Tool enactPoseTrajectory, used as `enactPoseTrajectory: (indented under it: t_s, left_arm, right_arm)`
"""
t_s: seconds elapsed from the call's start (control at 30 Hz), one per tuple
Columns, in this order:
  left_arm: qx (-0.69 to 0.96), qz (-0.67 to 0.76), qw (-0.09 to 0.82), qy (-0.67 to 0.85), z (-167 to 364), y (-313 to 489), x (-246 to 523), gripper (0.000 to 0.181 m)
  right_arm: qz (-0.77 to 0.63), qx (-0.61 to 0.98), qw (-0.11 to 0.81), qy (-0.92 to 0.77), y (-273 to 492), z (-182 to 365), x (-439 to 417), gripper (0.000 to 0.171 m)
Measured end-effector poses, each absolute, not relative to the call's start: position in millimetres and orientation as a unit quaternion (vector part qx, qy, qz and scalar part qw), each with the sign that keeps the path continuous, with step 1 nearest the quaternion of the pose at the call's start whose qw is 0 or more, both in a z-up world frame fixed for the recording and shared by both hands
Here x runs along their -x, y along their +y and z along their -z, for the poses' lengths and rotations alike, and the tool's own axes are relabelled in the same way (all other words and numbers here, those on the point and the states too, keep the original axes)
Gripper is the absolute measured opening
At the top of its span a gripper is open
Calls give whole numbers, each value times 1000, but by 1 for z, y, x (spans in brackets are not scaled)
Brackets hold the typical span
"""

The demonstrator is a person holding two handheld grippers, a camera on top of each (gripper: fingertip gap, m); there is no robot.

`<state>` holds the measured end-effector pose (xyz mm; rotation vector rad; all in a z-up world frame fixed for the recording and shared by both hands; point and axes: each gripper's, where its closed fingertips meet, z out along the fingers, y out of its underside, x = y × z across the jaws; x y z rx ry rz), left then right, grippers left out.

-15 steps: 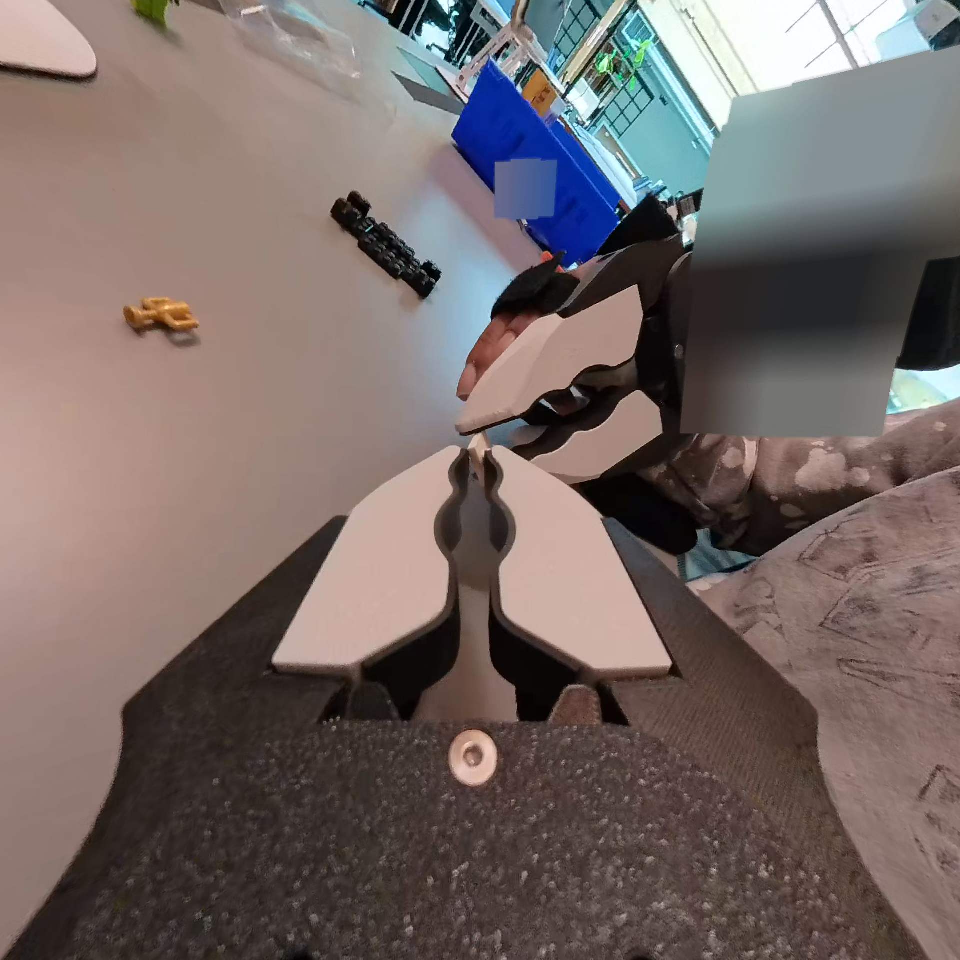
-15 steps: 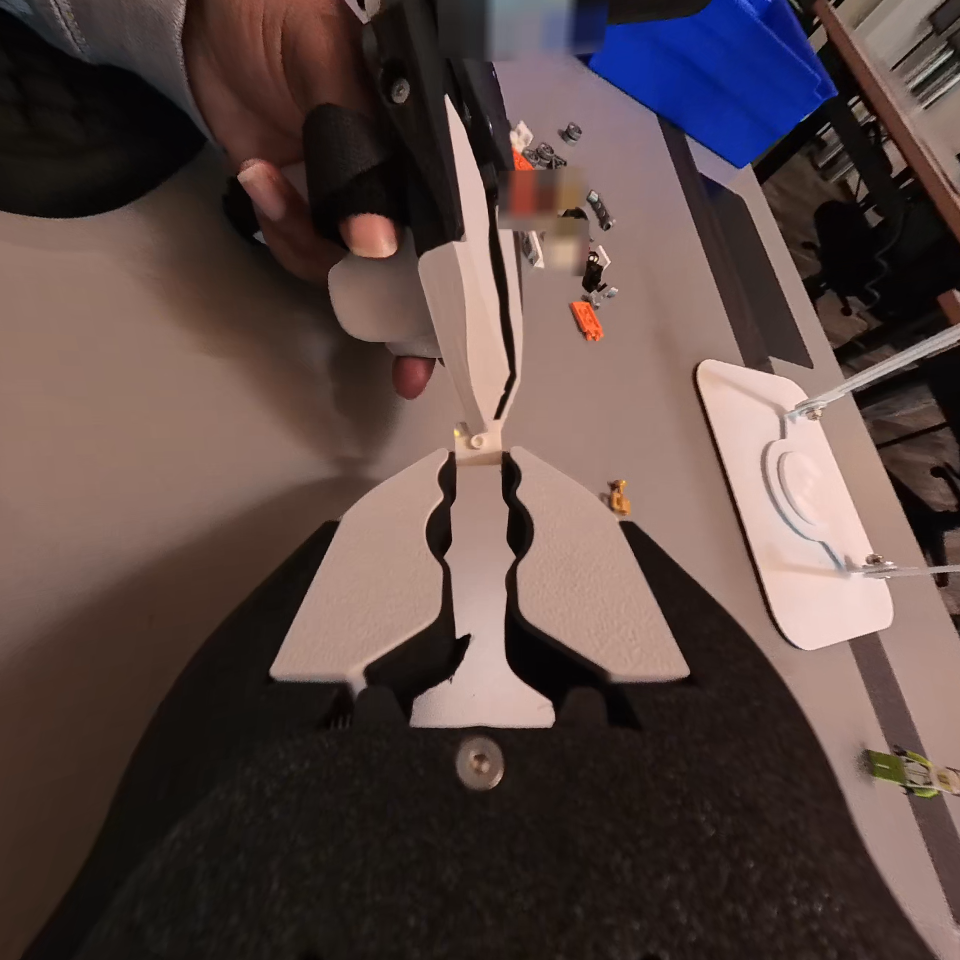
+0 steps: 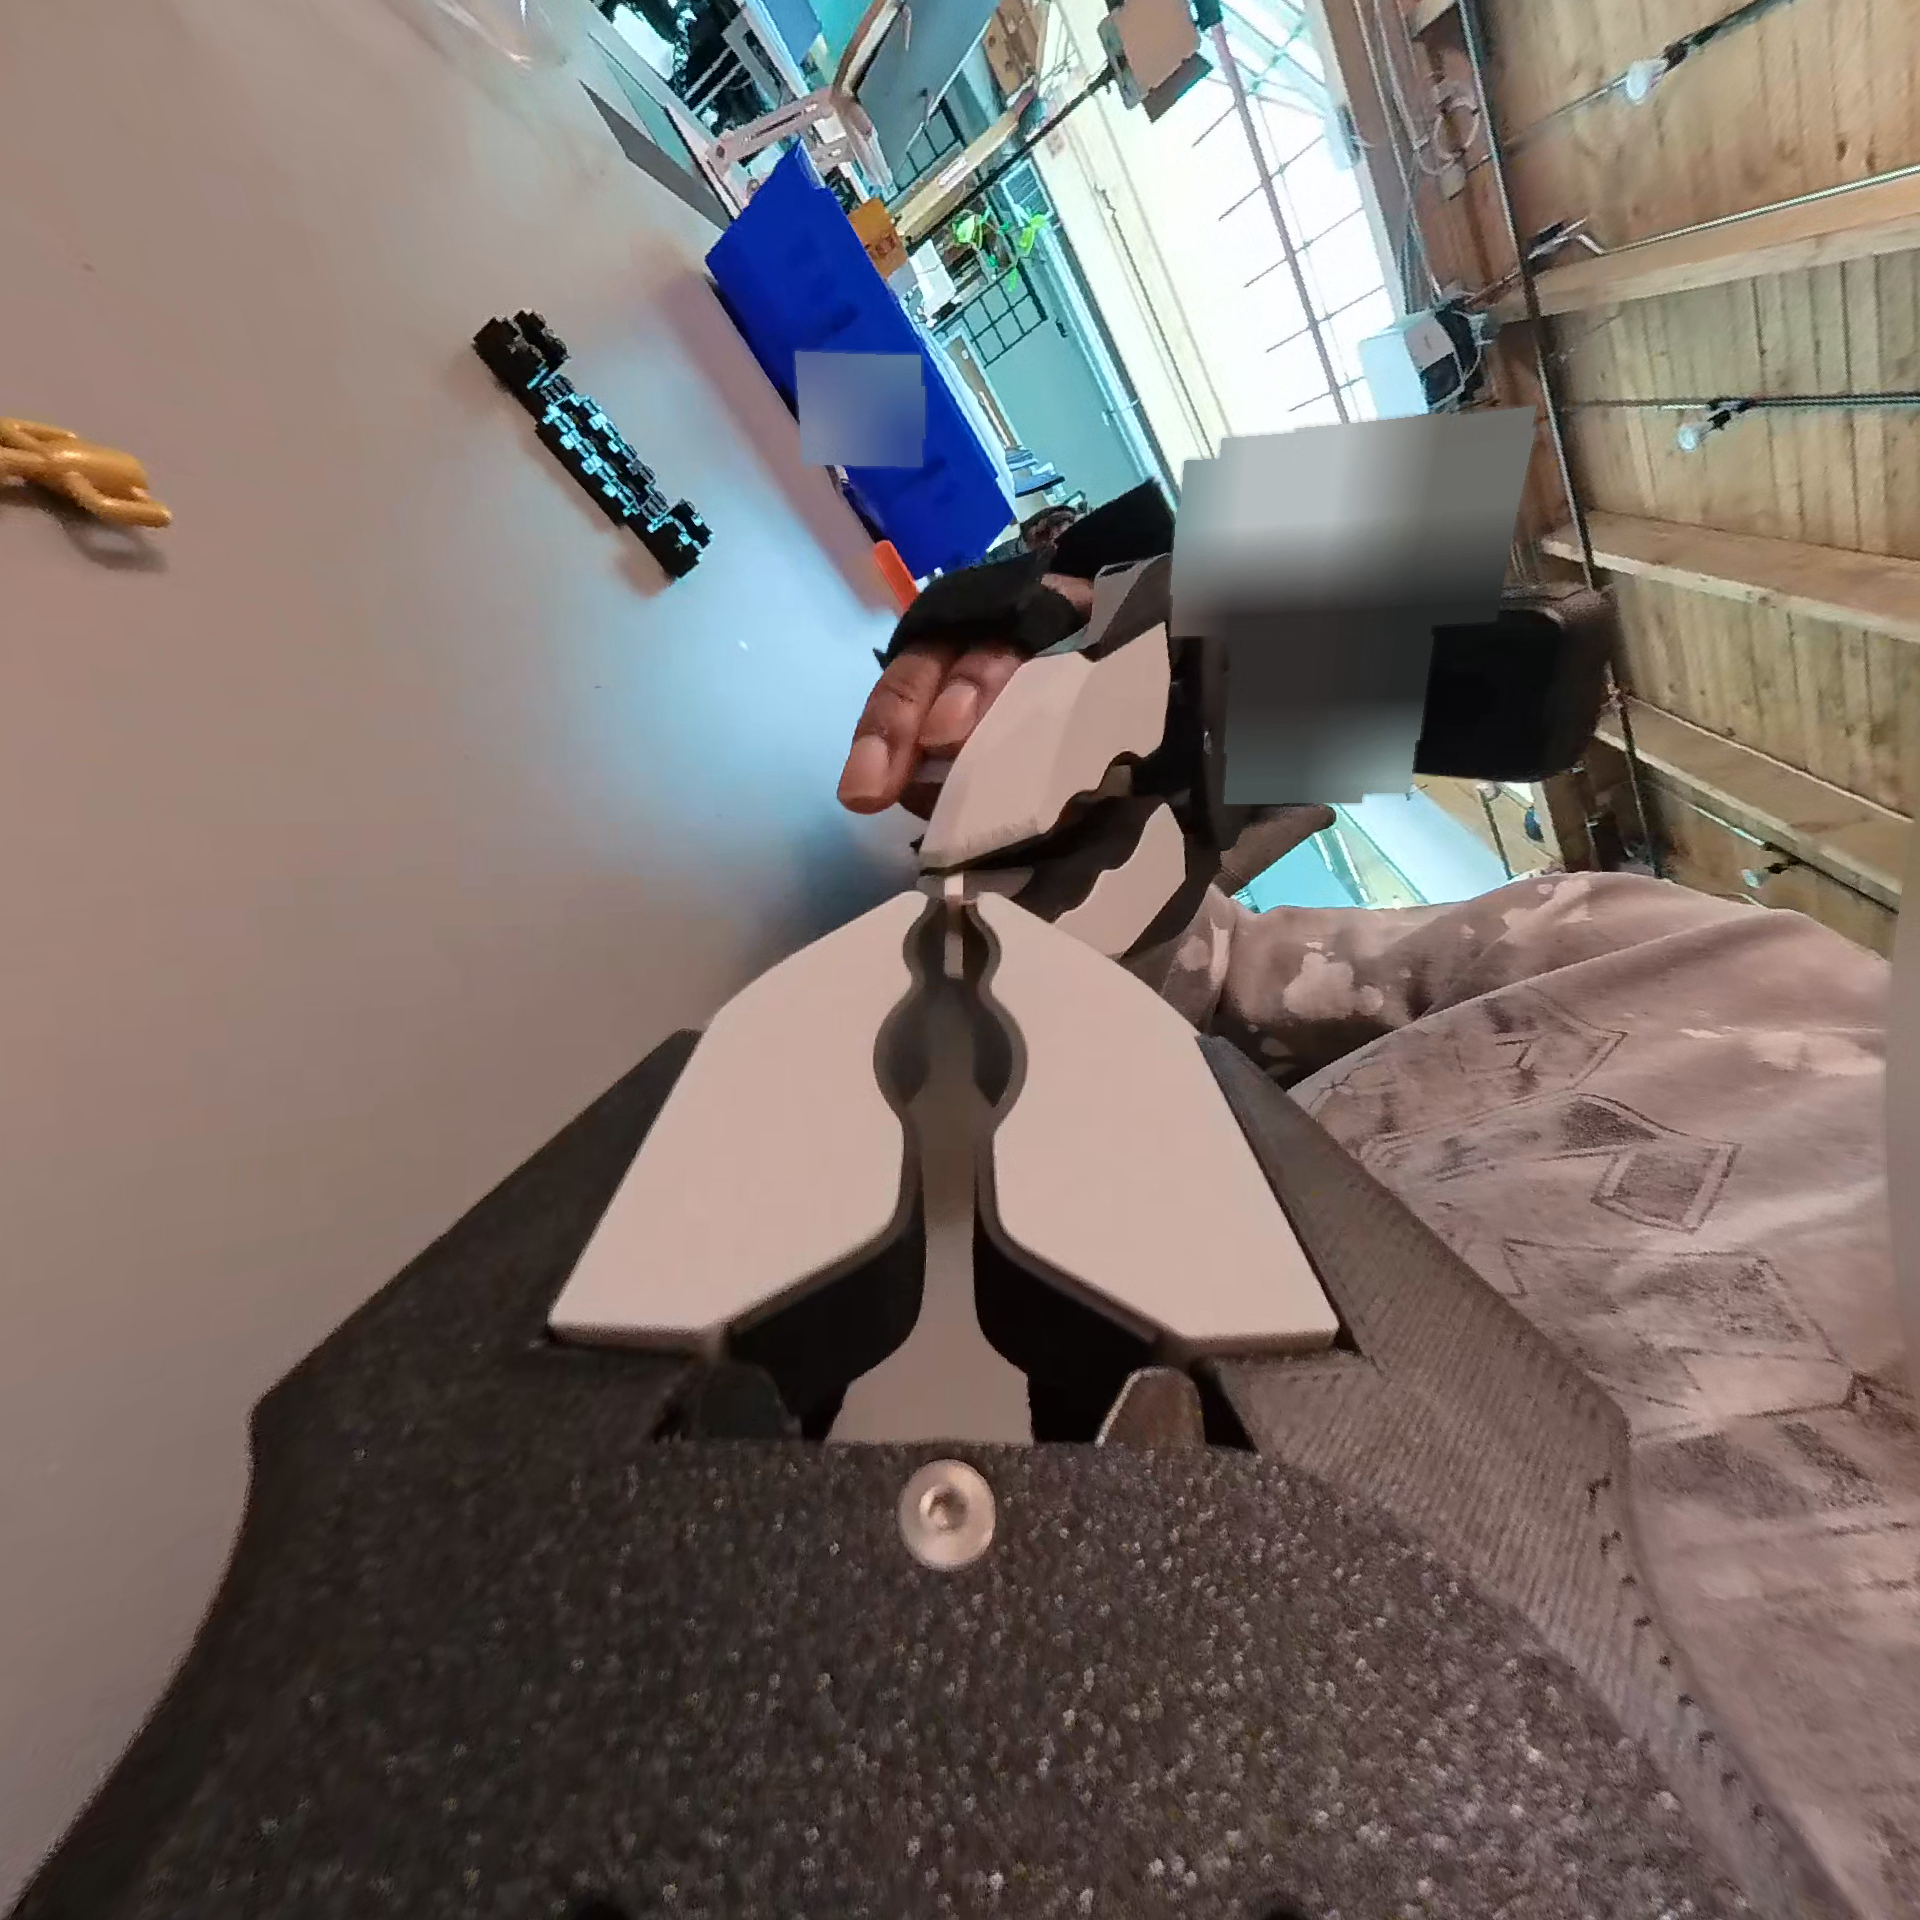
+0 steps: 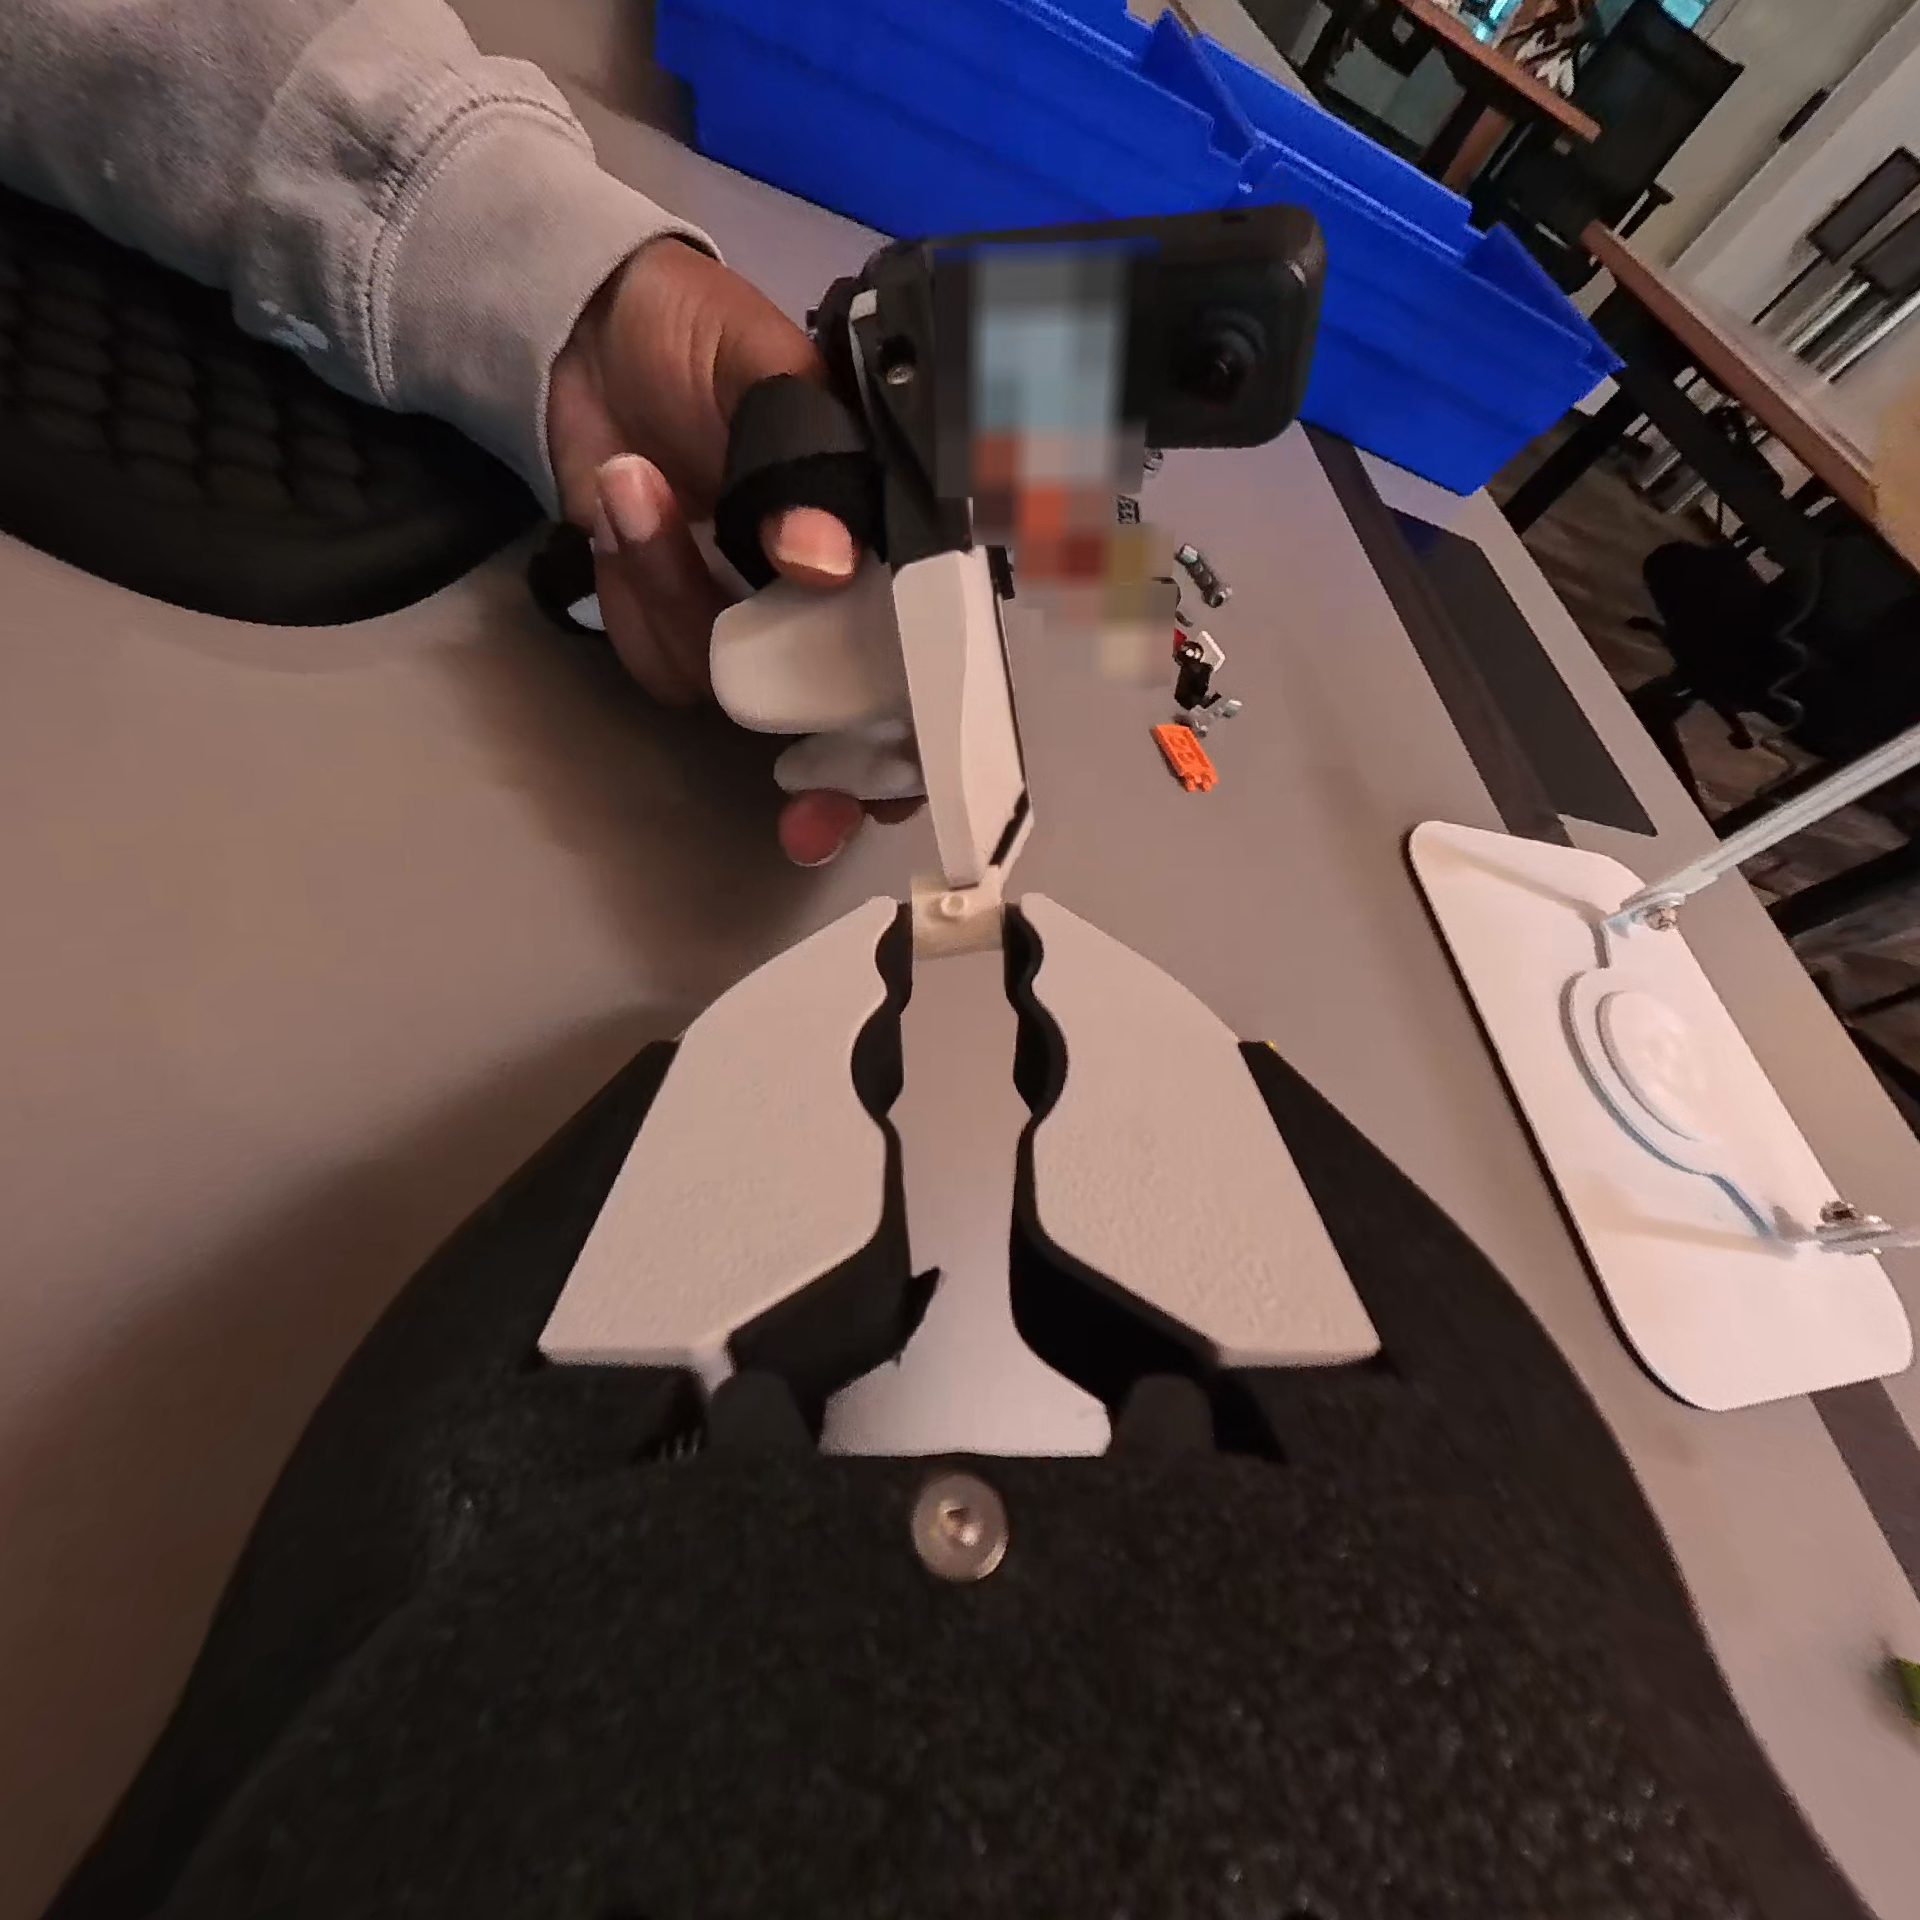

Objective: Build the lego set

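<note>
A small white lego piece point(image 4: 951, 925) with one stud is held above the table between both grippers. My right gripper point(image 4: 956, 923) is shut on its near part across its width. My left gripper point(image 3: 951, 906) is shut on the thin edge of the same piece point(image 3: 951, 920). In the right wrist view the left gripper point(image 4: 977, 871) comes down from above, tip to tip with mine. In the left wrist view the right gripper point(image 3: 940, 864) meets my tips from the upper right. A black lego assembly point(image 3: 592, 447) and a gold piece point(image 3: 73, 473) lie on the table.
Loose lego parts, with an orange plate point(image 4: 1184, 756) and small grey and black bits point(image 4: 1200, 665), lie past the grippers. A white pad point(image 4: 1652, 1101) lies to the right. Blue bins point(image 4: 1143, 156) stand at the table's back. A green piece point(image 4: 1907, 1704) sits at the right edge. My two grippers' fingertips are within a few centimetres of each other.
Both grippers stay shut on the white piece. They have tilted and shifted together, so the left gripper now stands more upright in the right wrist view with its camera showing.
</note>
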<state>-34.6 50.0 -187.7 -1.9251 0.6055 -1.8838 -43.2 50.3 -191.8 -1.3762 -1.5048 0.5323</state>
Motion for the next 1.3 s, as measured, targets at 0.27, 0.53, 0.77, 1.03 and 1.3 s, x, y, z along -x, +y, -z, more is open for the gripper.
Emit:
enactPoseTrajectory:
  t_s: [0.27, 0.53, 0.77, 1.03, 1.3]
  left_arm:
    - [742, 425, 373, 360, 212, 67, 38, 14]
    - [722, 293, 434, 452, 220, 63, 33, 8]
    - [728, 261, 473, 423, 207, 83, 60, 5]
    - [798, 179, 531, 223, 176, 169, 223, 15]
    - [863, 87, 415, 276, 236, 167, 354, 16]
  right_arm:
    - [-157, 721, 375, -561, 93, 232, 1, 16]
    - [-152, 750, 318, -559, 105, 254, -6, 17]
    - [-160, 731, 314, -584, 108, 260, -5, 17]
    - [-179, 747, 328, -550, 112, 253, -14, 31]
    - [-216, 737, 362, -529, 112, 236, -16, 23]
